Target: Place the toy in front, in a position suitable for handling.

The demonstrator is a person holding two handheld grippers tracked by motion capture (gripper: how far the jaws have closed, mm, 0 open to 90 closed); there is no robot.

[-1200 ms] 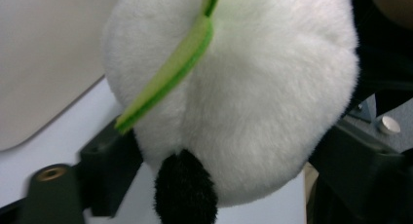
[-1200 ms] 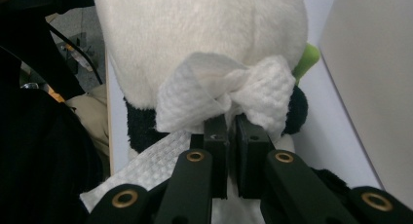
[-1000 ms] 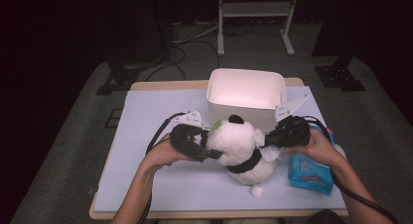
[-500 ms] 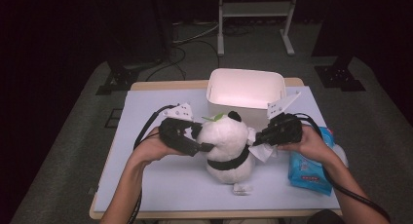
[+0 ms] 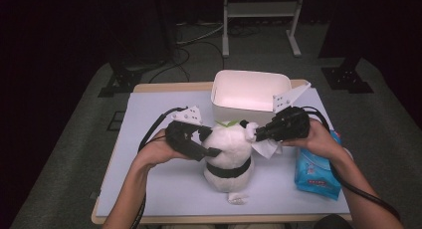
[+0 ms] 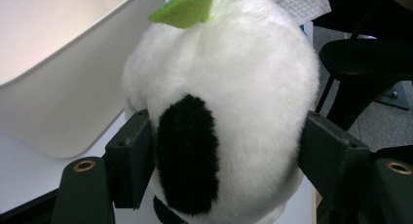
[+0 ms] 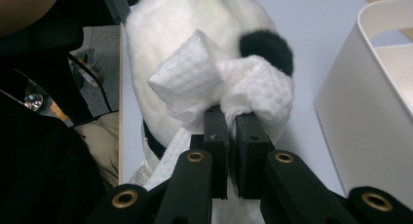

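Lifted toward the toy's ear since earlier, right claw [image 7: 233, 118] pinches white crumpled tissue [image 7: 221, 87], apparently wiping white-and-black plush panda [image 5: 230, 148], which left claw [image 6: 224, 160] clamps by the head; next, dab gently.

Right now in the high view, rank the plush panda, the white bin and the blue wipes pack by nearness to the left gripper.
1. Plush panda: clamped in the left gripper.
2. White bin: behind, toward the right.
3. Blue wipes pack: far right edge.
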